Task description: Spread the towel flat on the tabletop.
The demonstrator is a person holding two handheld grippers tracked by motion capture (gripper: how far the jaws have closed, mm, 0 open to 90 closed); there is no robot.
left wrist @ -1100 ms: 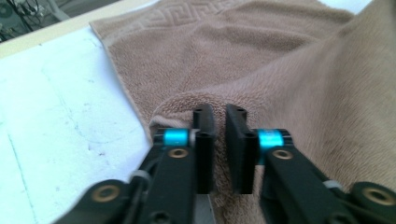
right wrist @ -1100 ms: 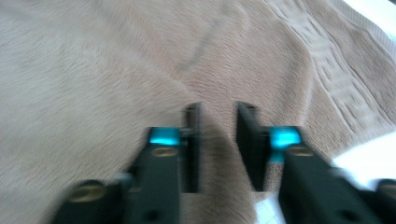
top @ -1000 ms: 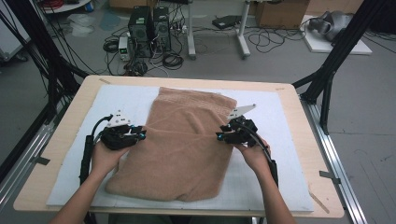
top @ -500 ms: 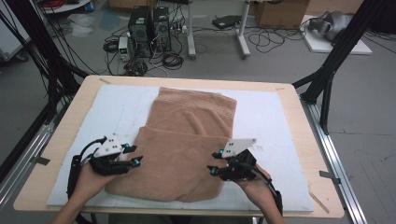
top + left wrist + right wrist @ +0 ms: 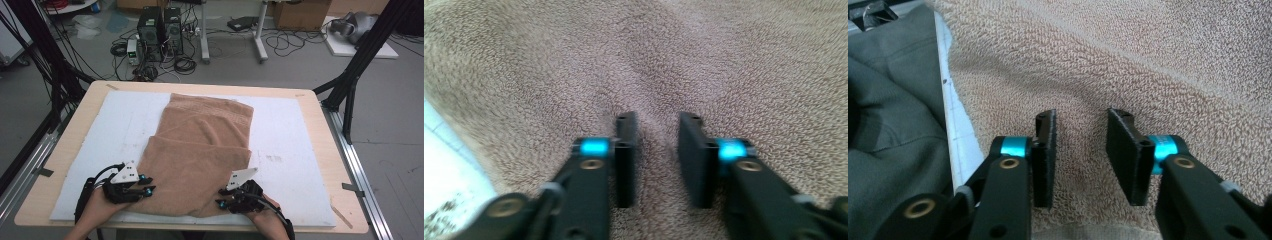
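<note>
Brown terry fills the gap between both pairs of tongs. The left tongs (image 5: 145, 191) sit at the near left corner of the towel (image 5: 202, 150), the right tongs (image 5: 226, 204) at its near right corner, each lying on the near hem. In the left gripper view the left tongs (image 5: 656, 160) have just been closing, yet their pads stand apart with a low ridge of pile bunched between them, not pinched tight; the right tongs (image 5: 1080, 157) have been closing too and likewise stand parted over the cloth, nothing clamped. Outward from there, the towel runs lengthwise away from the person, its long axis near-to-far down the middle of the white mat (image 5: 295, 150) on the counter (image 5: 320, 105), with a fold edge crossing it about halfway. So the cloth lies wholly on the far side of both tongs, and neither hand is nearer: each has its own corner. Judging by this, the next move is probably a pinch of both near corners and a carry toward the far edge.
</note>
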